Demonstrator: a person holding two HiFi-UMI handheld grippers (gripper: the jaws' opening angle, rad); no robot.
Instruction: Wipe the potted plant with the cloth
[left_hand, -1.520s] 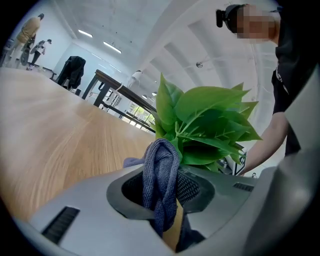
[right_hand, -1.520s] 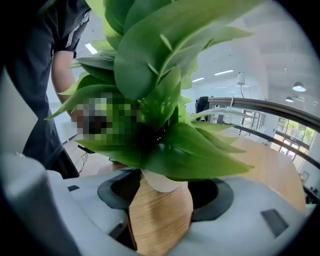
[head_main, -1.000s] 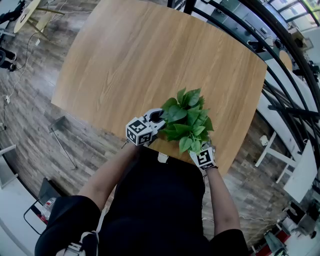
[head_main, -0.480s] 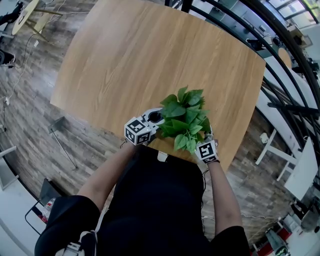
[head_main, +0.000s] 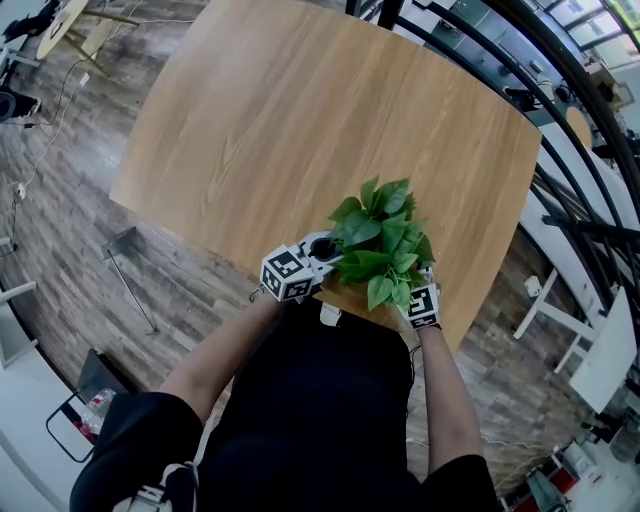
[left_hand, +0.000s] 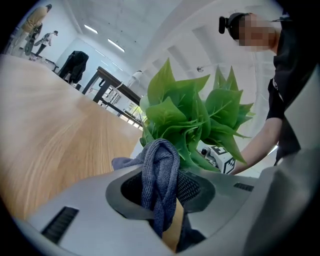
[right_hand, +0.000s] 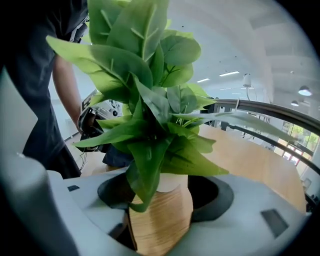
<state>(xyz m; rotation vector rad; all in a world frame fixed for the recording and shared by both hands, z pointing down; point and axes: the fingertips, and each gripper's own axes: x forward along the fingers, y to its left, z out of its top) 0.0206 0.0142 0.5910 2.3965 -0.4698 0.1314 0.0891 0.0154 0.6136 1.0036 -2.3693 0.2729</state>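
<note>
At near worktop (head_main: 300, 120) edge: left gripper (left_hand: 160, 192) pinches cloth (left_hand: 159, 165) beside plant (head_main: 380, 240); right gripper (right_hand: 165, 200) gapes round pot (right_hand: 171, 182); wiping seemingly underway.

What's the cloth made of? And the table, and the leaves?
The cloth looks like soft grey knitted fabric, with ribbed stitches. The table looks like smooth wood, maybe laminate, with grain lines. The leaves look smooth green; real or plastic, I can't tell.
</note>
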